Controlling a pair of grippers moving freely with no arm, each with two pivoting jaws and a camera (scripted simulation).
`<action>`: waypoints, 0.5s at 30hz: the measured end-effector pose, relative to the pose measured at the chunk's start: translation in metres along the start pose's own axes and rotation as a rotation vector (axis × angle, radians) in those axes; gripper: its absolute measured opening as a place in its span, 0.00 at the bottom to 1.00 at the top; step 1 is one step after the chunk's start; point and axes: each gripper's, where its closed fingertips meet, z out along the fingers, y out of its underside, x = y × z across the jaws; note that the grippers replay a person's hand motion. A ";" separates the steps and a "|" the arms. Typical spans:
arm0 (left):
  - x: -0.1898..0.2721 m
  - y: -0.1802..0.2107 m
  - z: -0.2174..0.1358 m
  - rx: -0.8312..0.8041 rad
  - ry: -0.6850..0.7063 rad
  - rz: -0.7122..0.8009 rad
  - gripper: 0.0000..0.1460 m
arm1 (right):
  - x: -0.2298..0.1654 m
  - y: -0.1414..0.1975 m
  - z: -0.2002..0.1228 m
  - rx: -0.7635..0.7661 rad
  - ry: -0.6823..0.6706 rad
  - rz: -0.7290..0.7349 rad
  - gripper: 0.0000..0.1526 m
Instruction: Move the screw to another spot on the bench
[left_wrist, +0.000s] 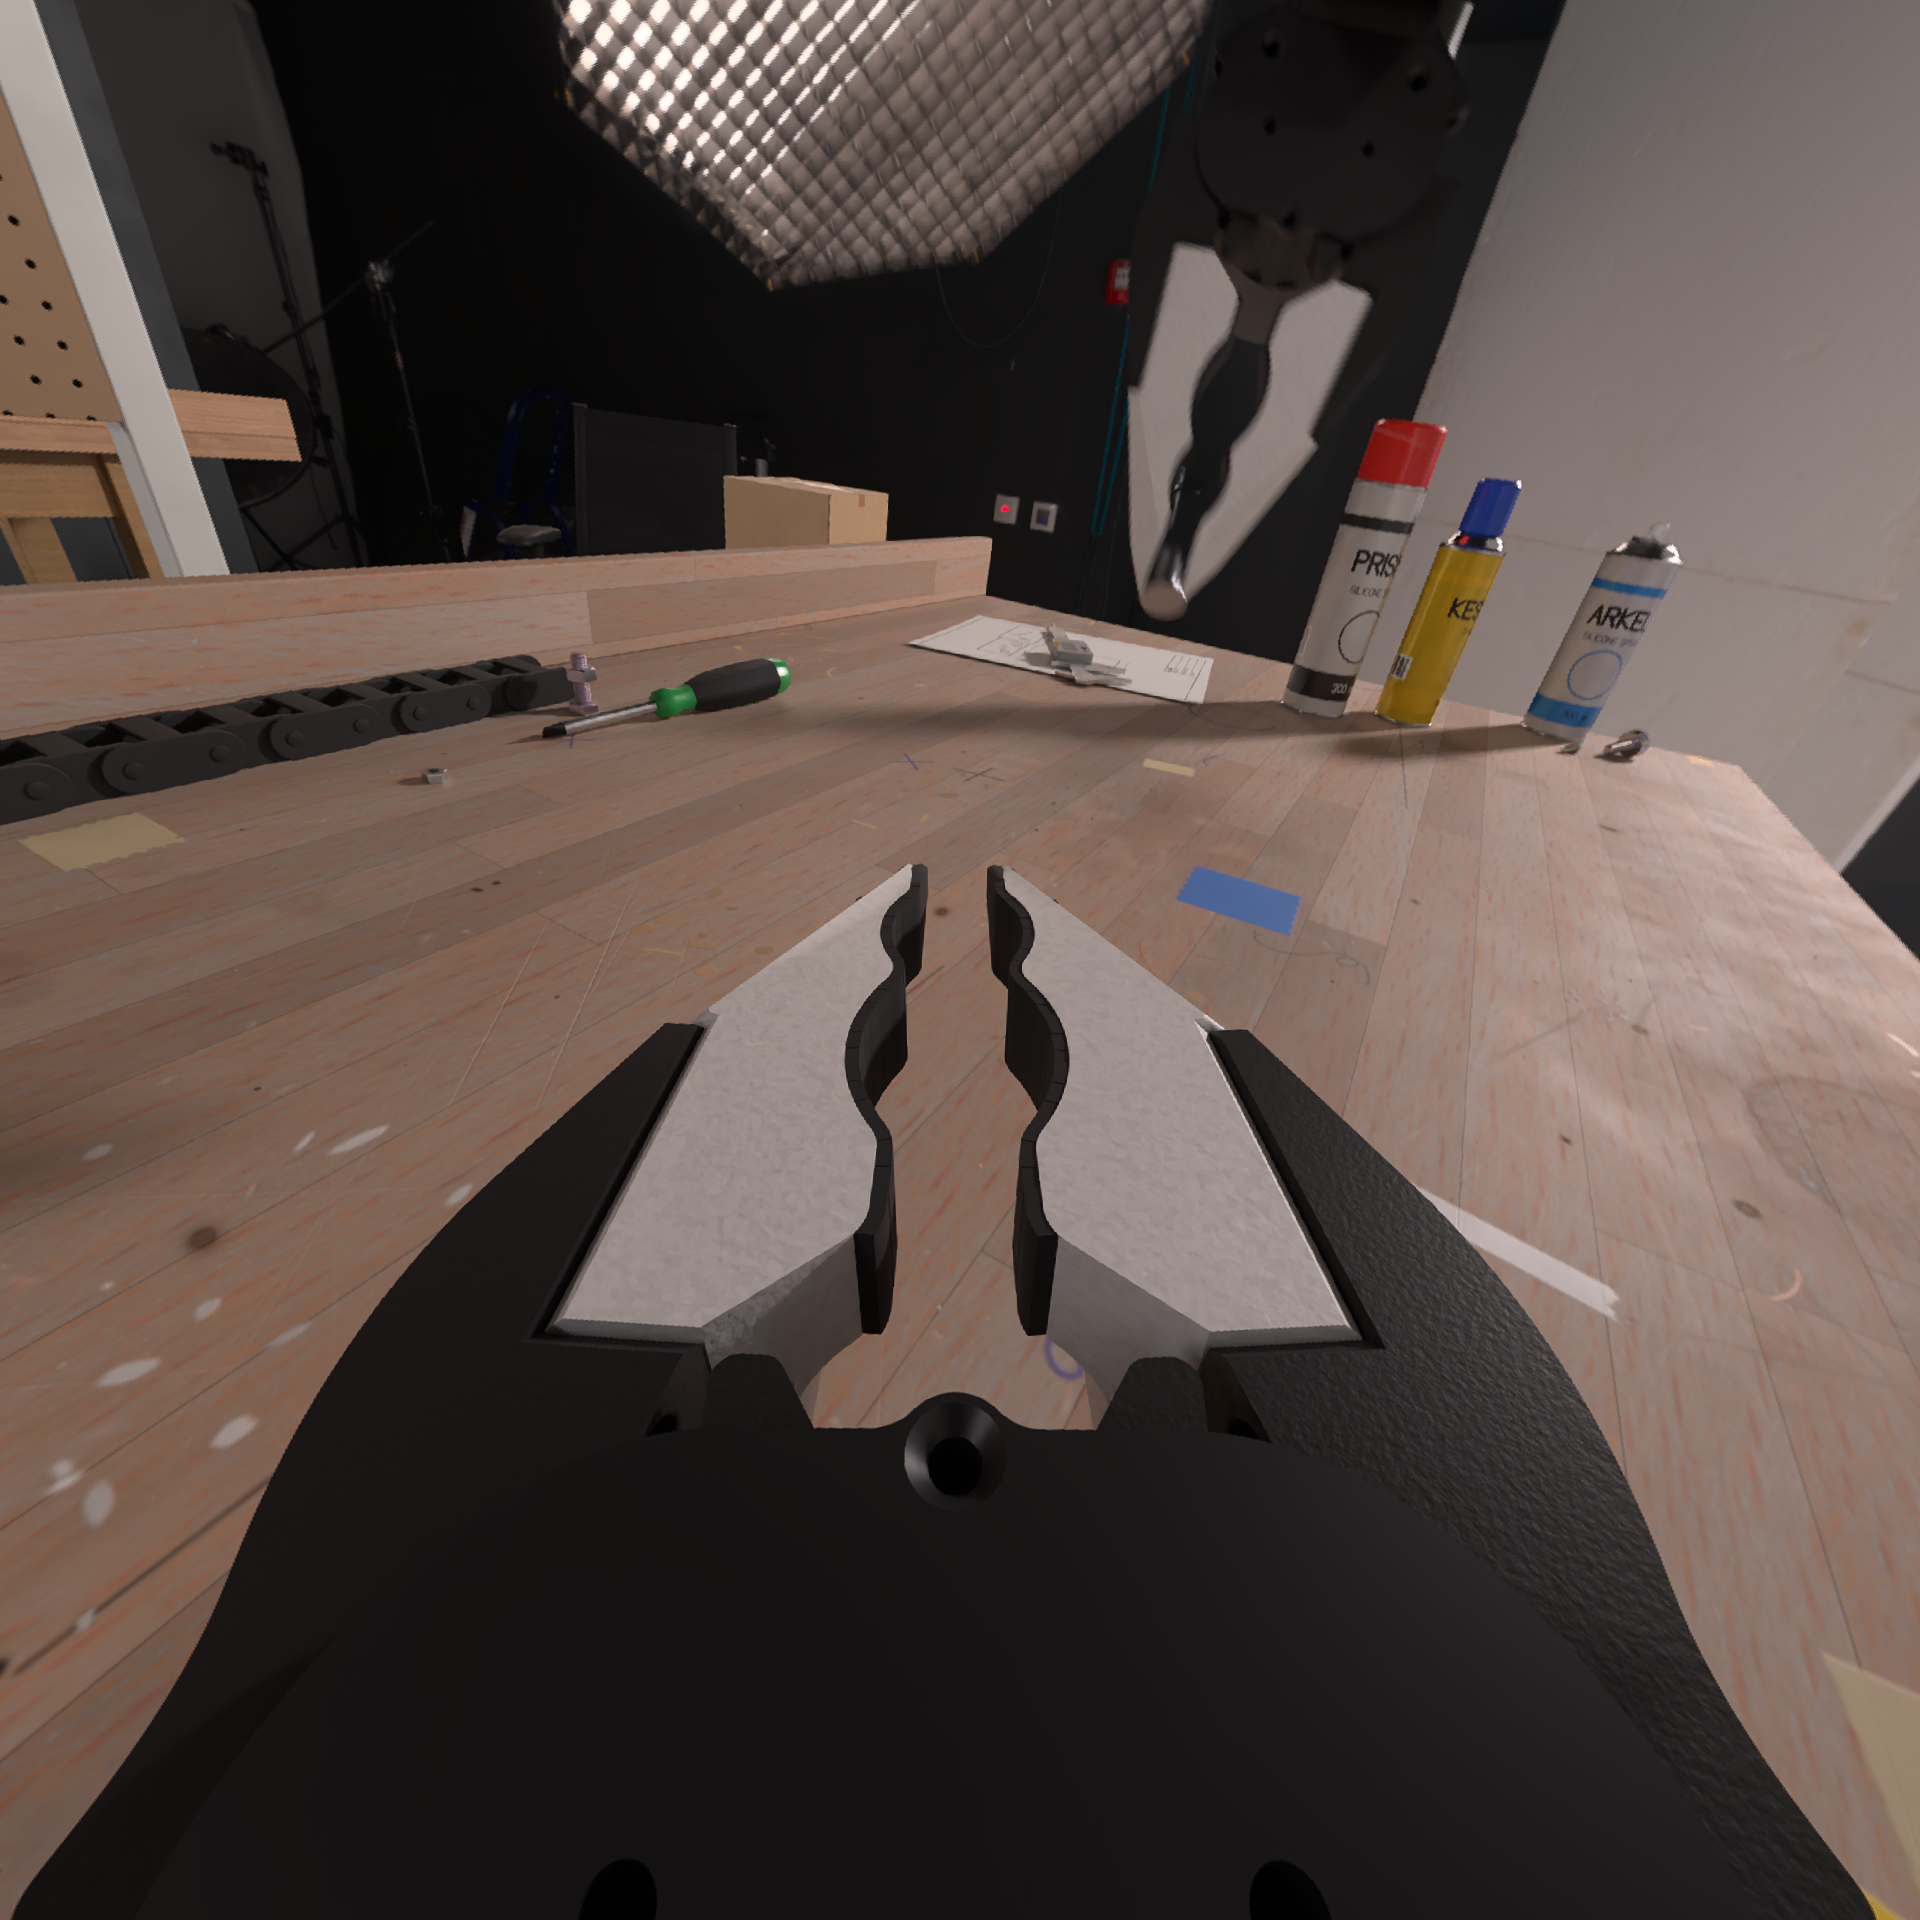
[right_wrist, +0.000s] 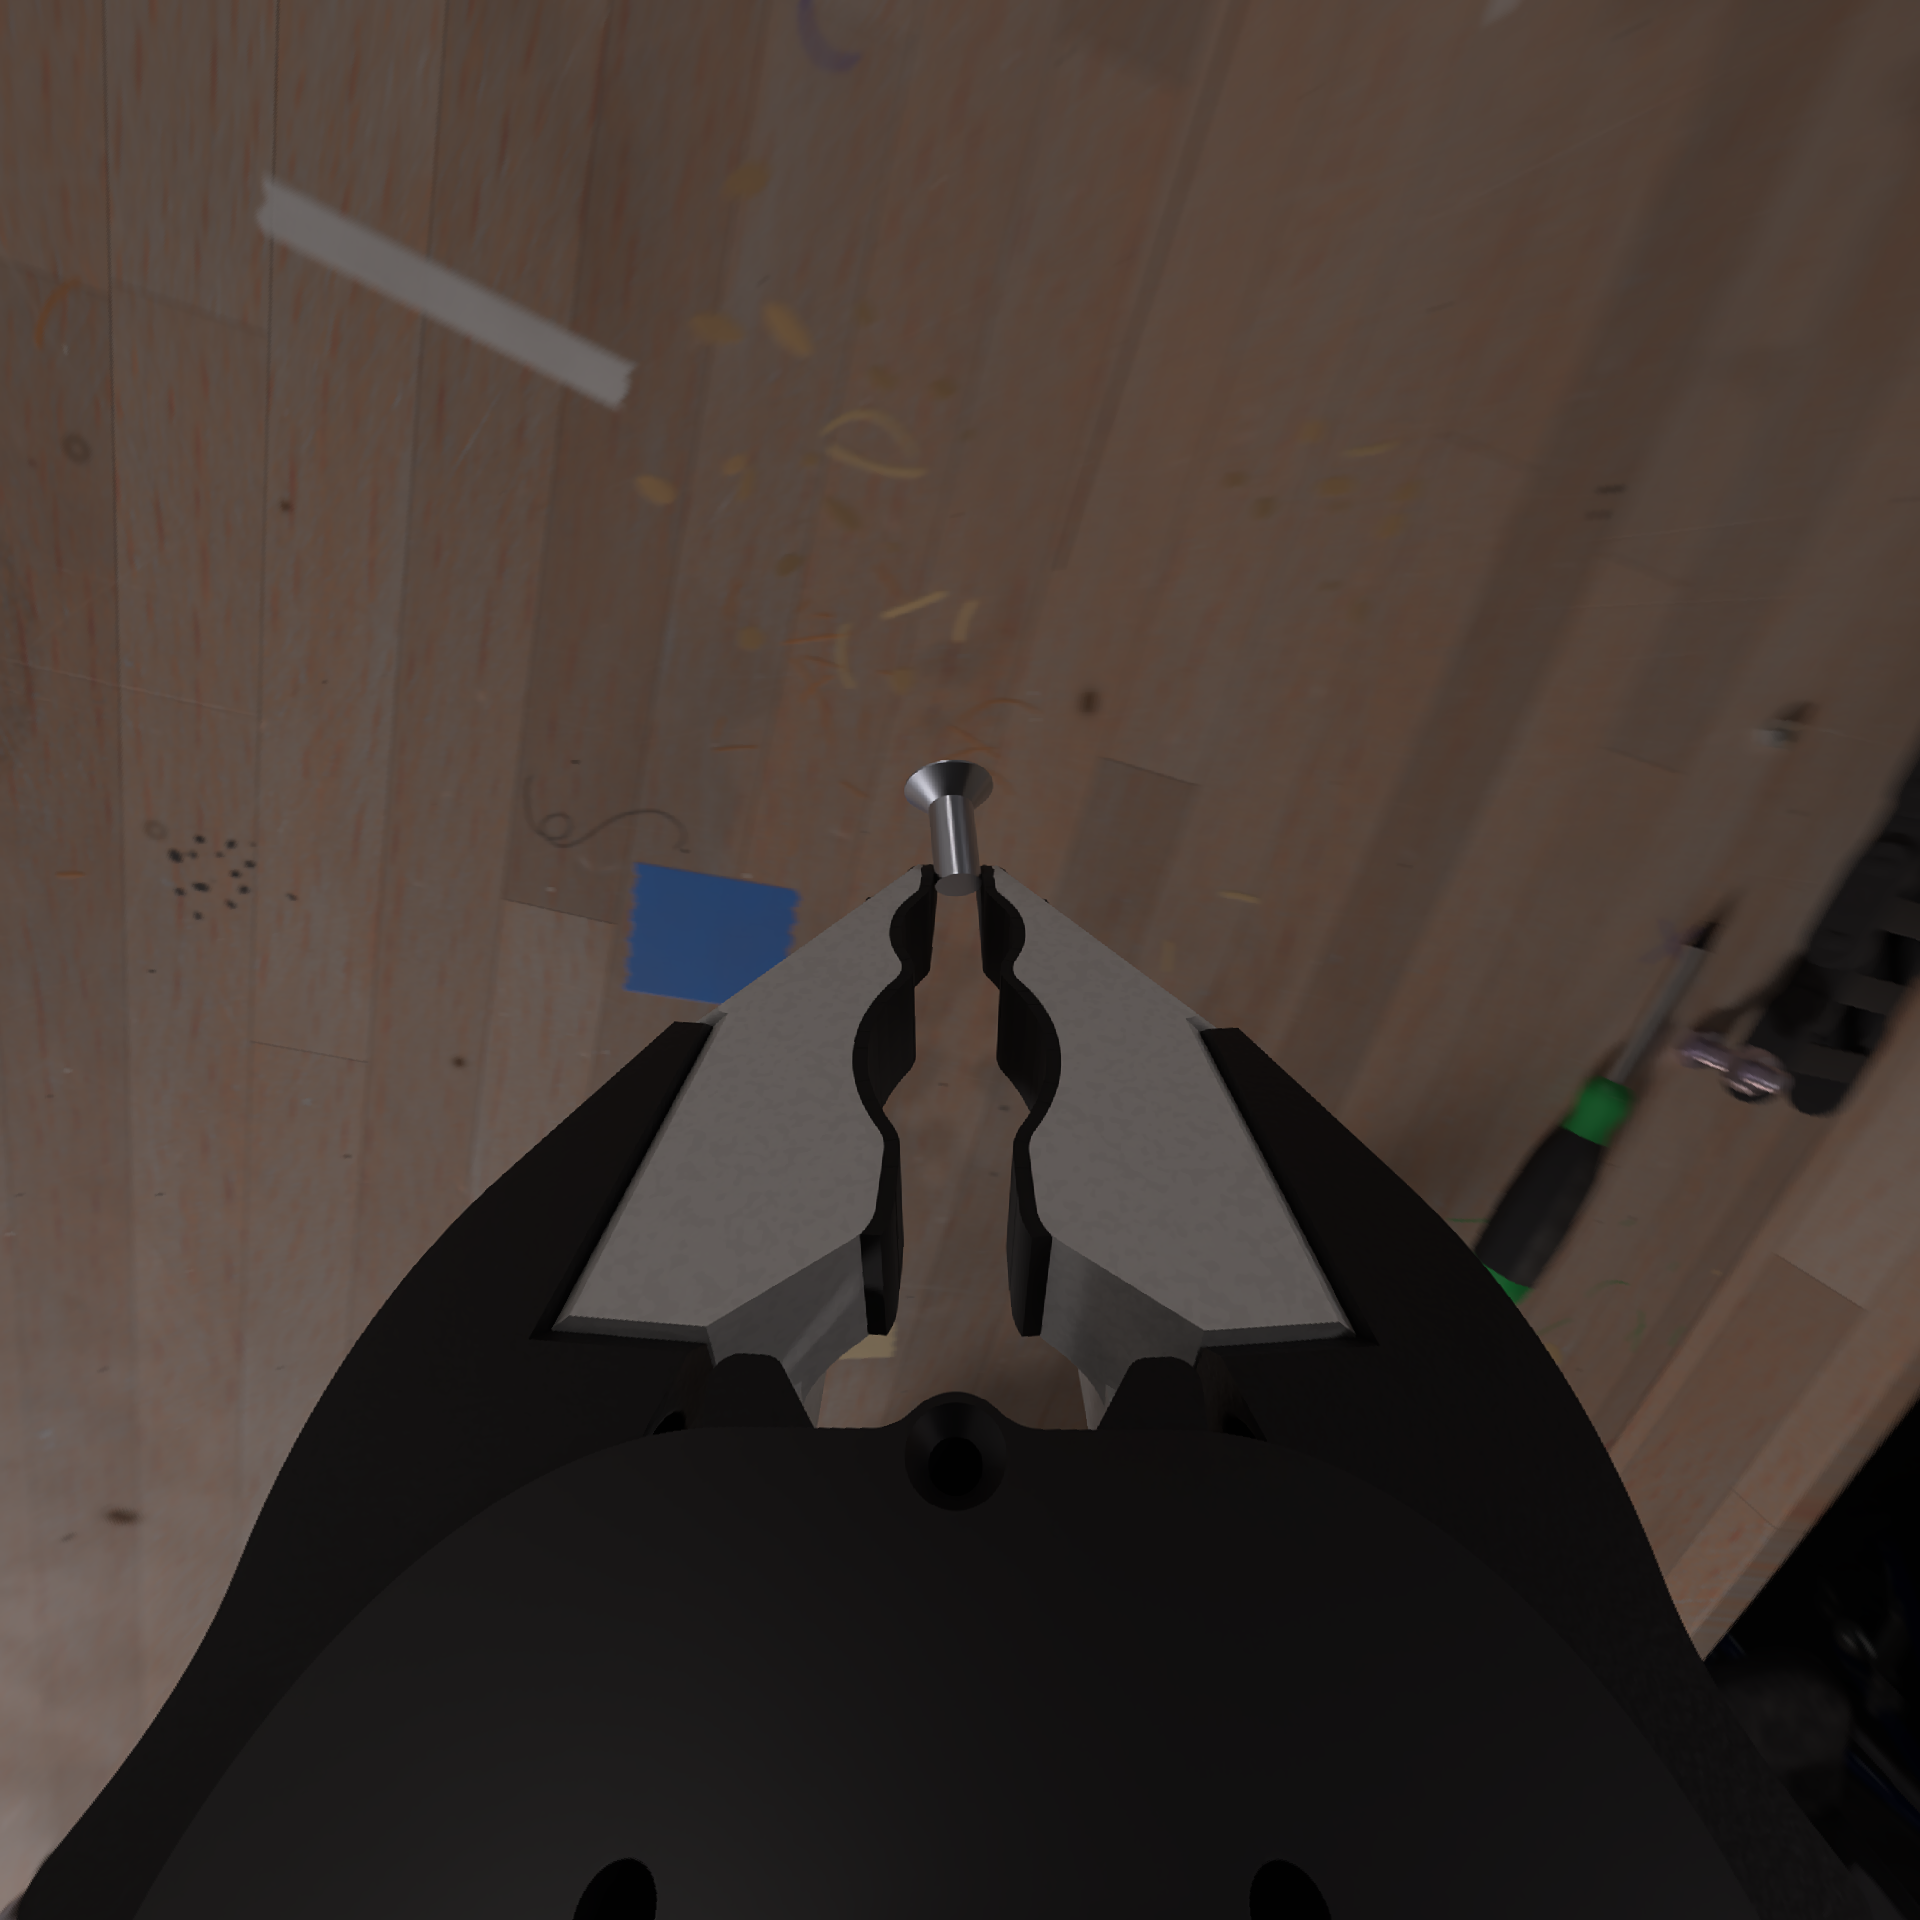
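Observation:
My right gripper is shut on a small silver countersunk screw, pinching the end of its shank, with the head pointing down toward the wooden bench. In the left wrist view the right gripper hangs blurred above the bench's far right, the screw at its tips, well clear of the surface. My left gripper is open and empty, low over the middle of the bench.
Three spray cans stand at the far right, with a small metal fastener beside them. A green-handled screwdriver, a black chain, a bolt and a nut lie far left. A paper sheet bears metal parts. Blue tape.

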 end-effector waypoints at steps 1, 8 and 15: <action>0.001 0.002 -0.002 -0.005 -0.001 0.008 0.08 | -0.013 -0.003 0.014 -0.051 -0.020 -0.010 0.05; 0.005 -0.007 -0.014 0.057 0.005 0.008 0.07 | -0.053 0.023 0.094 -0.313 -0.098 0.106 0.05; 0.005 -0.015 -0.020 0.093 0.003 0.005 0.20 | -0.056 0.042 0.109 -0.356 -0.205 0.431 0.05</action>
